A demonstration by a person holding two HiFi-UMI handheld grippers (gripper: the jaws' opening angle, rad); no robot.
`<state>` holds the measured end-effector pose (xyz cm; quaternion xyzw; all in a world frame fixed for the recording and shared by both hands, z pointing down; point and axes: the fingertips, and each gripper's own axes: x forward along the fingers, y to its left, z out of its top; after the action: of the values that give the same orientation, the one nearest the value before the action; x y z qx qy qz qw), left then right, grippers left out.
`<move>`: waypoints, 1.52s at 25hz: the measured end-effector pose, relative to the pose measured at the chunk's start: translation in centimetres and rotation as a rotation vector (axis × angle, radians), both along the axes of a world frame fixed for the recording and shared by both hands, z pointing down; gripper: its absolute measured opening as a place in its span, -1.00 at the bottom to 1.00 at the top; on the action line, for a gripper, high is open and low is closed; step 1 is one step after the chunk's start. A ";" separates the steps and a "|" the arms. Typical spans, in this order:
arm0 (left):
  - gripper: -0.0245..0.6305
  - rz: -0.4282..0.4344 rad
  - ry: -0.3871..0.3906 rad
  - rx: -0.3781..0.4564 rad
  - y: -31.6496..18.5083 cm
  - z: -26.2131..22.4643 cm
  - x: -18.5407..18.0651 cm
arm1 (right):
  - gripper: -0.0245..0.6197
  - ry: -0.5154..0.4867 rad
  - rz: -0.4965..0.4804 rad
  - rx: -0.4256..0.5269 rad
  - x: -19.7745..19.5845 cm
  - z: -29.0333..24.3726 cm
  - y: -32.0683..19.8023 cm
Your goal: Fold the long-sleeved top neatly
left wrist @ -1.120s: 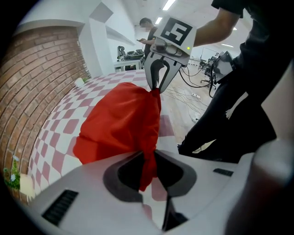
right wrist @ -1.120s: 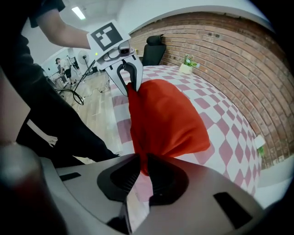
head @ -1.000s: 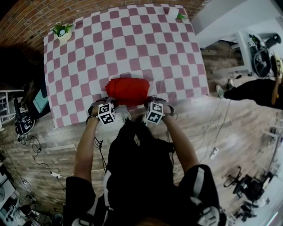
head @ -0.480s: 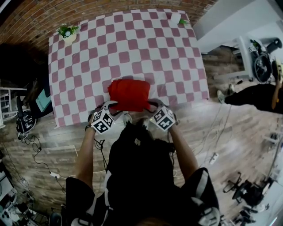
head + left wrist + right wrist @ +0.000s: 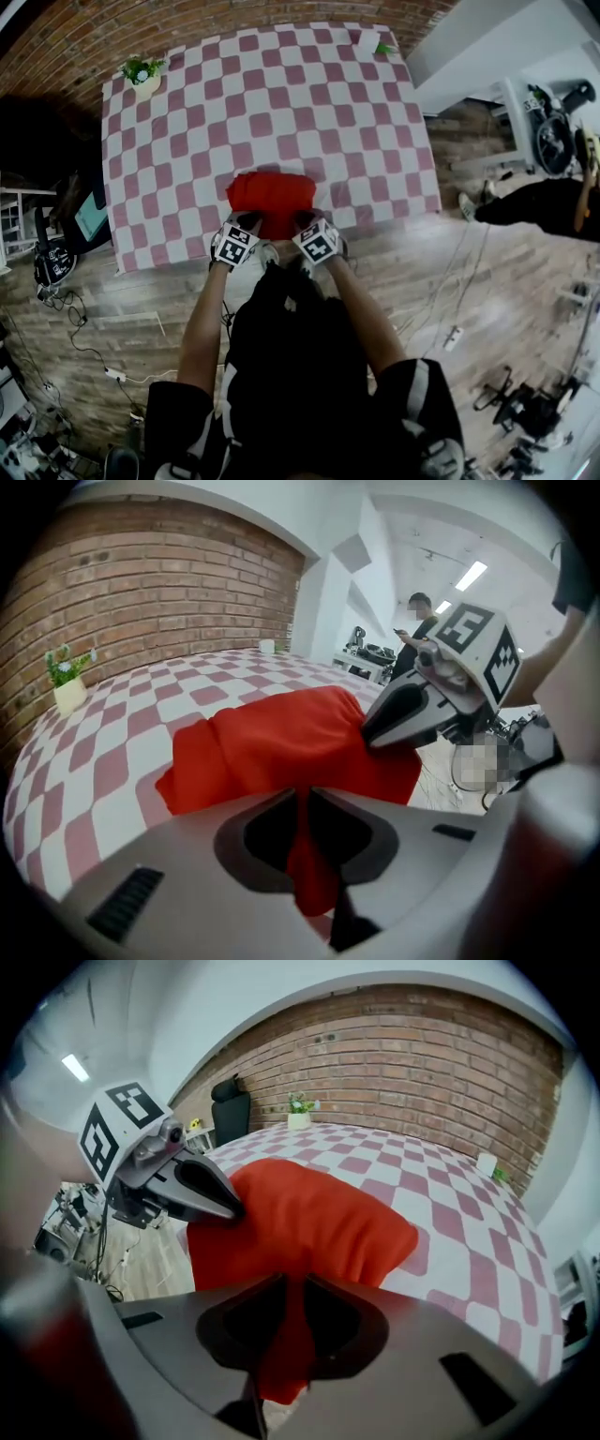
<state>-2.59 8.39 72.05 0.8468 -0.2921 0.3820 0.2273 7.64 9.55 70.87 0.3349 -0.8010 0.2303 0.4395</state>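
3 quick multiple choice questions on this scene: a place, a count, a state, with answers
1. Where on the table does the red top lie? A far corner B near edge C left edge
2. How many potted plants stand on it? A none B one C three
3. The left gripper has its jaws how? A wide apart, empty B shut on a cup C shut on the red top

1 B: the head view shows it at the near edge.
2 B: one, at the far left corner.
3 C: having just been closing, they pinch red cloth.
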 end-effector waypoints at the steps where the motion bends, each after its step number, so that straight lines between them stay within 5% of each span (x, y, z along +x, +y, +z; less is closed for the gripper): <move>1: -0.79 -0.002 -0.005 0.002 -0.1 0.1 0.1 | -0.71 0.004 0.003 -0.002 0.0 0.3 0.0; 9: -0.86 -0.088 0.050 0.103 -0.9 -3.9 -0.5 | -0.71 -0.139 0.116 0.098 0.7 -4.6 -0.7; 17: -0.91 -0.333 0.235 0.529 -3.3 -23.8 -2.2 | -0.86 -0.355 0.274 0.439 3.9 -21.1 -2.6; 24: -0.91 -0.521 0.415 0.706 -0.2 -37.3 -2.1 | -0.87 -0.492 0.328 0.735 4.6 -36.1 -1.3; 38: -0.91 -0.527 0.374 0.724 0.9 -36.8 -3.1 | -0.90 -0.480 0.349 0.727 4.9 -34.7 -0.1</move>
<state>-5.68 9.28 35.27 0.8228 -0.5649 0.0266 0.0559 12.58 9.43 36.17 0.5340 -0.8405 0.0759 0.0507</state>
